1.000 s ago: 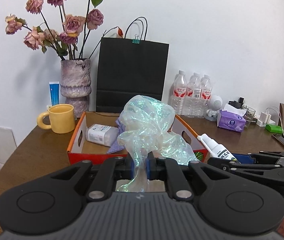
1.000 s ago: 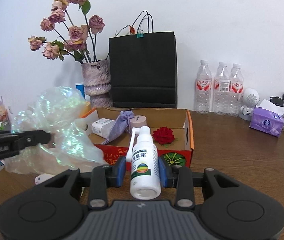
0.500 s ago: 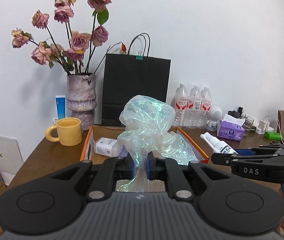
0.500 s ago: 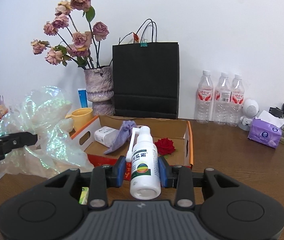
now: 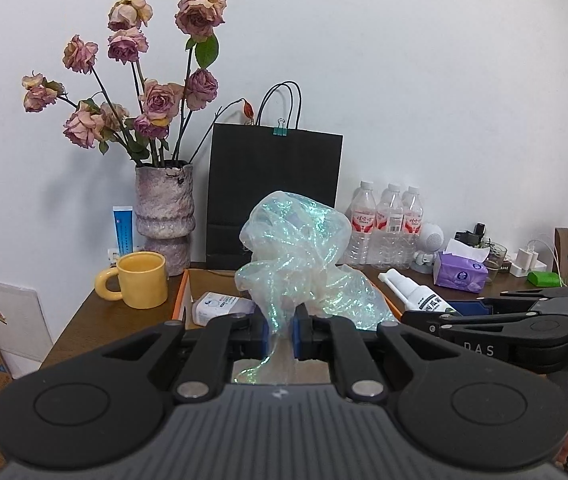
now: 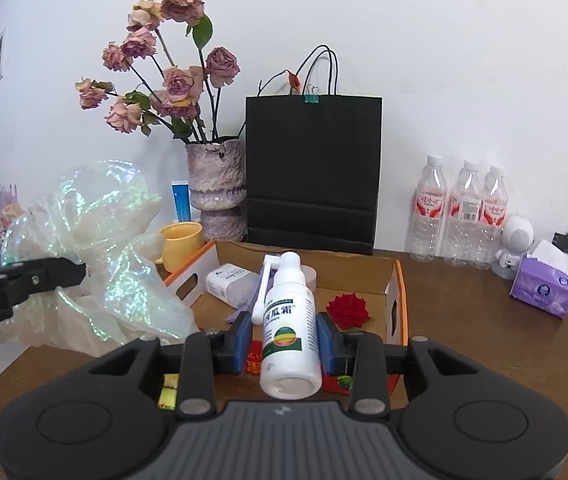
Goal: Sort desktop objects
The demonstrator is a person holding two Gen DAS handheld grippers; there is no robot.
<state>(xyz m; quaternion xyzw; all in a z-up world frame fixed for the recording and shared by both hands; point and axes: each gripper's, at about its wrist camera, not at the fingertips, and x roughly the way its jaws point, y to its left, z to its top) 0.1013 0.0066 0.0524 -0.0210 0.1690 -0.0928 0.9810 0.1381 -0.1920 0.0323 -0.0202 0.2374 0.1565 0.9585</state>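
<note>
My left gripper is shut on a crumpled iridescent plastic bag and holds it in the air in front of the orange cardboard box. The bag also shows at the left of the right wrist view. My right gripper is shut on a white spray bottle, nozzle pointing away, above the near wall of the box. In the box lie a white packet, a purple cloth, a pink round tin and a red rose head.
On the brown desk stand a yellow mug, a vase of dried roses, a black paper bag, three water bottles, a purple tissue pack and chargers at the far right.
Both grippers have risen and drawn back from the box, each still holding its object. The box now sits lower and farther away in both views.
</note>
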